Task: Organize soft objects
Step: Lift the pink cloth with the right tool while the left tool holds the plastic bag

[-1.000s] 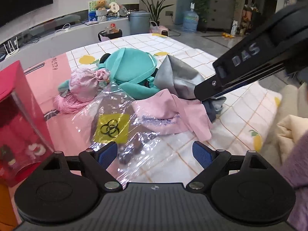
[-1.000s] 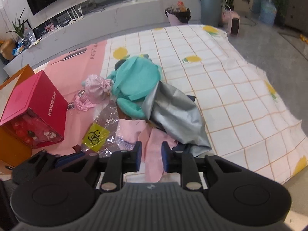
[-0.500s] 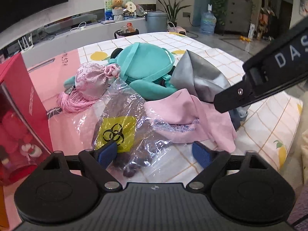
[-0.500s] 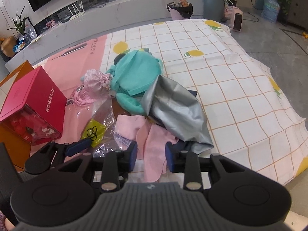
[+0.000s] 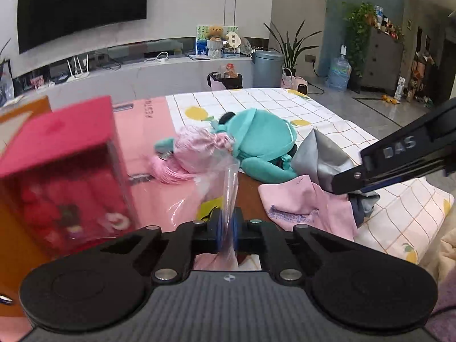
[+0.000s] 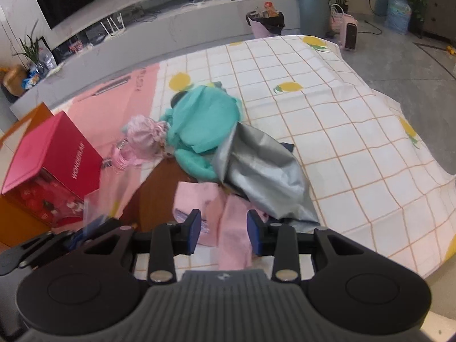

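The left hand-held gripper (image 5: 227, 229) pinches the clear plastic bag (image 5: 225, 182) at 6 o'clock of the teal plush (image 5: 256, 139), while the right hand-held gripper (image 6: 223, 230) spreads wide over the pink cloth (image 6: 228, 213).

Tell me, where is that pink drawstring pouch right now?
In the right wrist view, the pink drawstring pouch lies on the table left of centre, pressed against the teal plush backpack, with the red box further to its left.
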Action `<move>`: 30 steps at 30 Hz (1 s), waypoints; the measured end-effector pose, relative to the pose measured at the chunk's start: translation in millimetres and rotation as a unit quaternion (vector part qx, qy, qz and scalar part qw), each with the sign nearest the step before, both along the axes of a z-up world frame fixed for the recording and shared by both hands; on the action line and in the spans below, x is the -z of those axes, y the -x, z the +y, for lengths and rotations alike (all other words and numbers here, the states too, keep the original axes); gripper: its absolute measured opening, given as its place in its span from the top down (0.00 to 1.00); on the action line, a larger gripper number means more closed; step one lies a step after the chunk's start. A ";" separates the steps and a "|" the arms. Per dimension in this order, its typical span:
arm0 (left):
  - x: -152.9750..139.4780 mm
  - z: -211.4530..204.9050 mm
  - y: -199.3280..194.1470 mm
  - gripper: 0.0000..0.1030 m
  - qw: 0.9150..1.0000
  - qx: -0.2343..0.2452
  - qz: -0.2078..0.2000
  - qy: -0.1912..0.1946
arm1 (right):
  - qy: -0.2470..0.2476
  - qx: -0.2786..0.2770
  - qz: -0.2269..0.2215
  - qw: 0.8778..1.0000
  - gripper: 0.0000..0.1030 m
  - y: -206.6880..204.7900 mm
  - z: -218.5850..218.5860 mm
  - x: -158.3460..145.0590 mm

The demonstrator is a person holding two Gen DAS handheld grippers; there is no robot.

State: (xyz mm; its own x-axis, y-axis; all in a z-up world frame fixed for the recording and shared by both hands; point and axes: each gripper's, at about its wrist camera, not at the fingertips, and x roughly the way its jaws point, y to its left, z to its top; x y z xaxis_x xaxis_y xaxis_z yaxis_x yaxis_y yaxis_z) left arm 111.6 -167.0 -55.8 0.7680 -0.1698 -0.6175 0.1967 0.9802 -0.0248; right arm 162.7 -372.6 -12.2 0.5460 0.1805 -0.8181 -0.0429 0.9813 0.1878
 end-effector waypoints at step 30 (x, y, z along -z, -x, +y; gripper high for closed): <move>14.2 51.0 9.8 0.92 0.992 -0.053 0.117 0.009 | 0.113 -0.005 0.003 0.994 0.93 -22.7 35.9 20.4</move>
